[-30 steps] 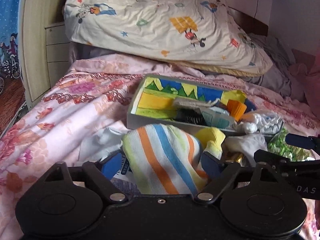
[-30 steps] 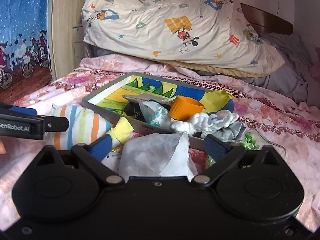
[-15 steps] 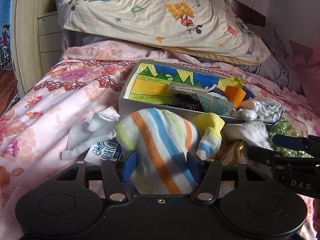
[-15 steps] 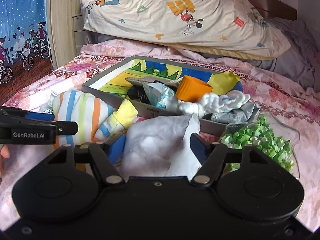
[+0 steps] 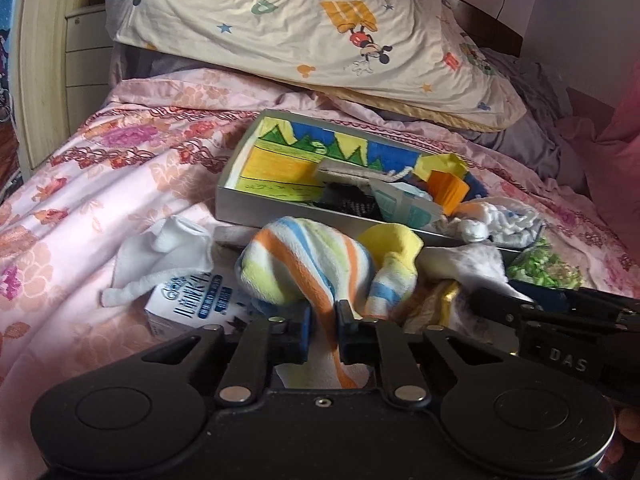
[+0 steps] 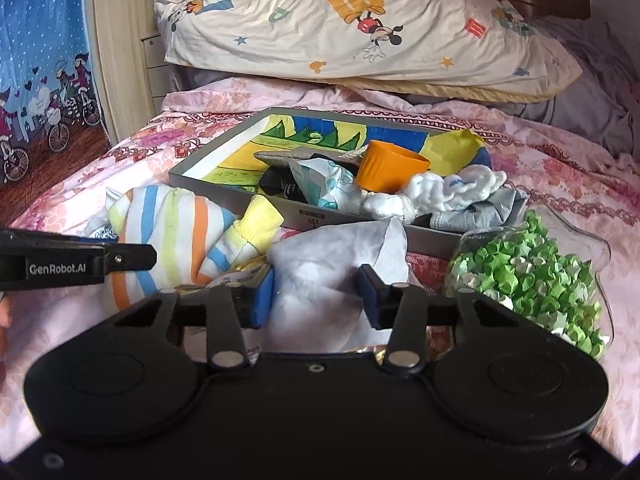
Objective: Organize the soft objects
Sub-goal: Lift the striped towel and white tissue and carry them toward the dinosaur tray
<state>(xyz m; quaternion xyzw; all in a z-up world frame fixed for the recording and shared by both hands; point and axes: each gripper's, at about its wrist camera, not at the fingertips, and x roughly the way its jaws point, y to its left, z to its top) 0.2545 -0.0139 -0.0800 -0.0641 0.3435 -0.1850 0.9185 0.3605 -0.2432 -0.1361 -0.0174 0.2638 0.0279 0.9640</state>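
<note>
Left gripper [image 5: 323,322] jaws went from wide open to pinching the striped sock [image 5: 308,264]. Right gripper [image 6: 316,294] narrowed around the white cloth [image 6: 336,276], not clearly clamped yet.

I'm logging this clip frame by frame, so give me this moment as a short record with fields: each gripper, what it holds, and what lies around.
left gripper: shut on striped sock
right gripper: around white cloth, jaws partly closed, pads at the cloth's sides
tray: on the bed behind both items, holds orange cup, white yarn and other clutter
green paper stars: in a clear dish to the right of the white cloth
milk carton: lying left of the sock
pillow: behind the tray
</note>
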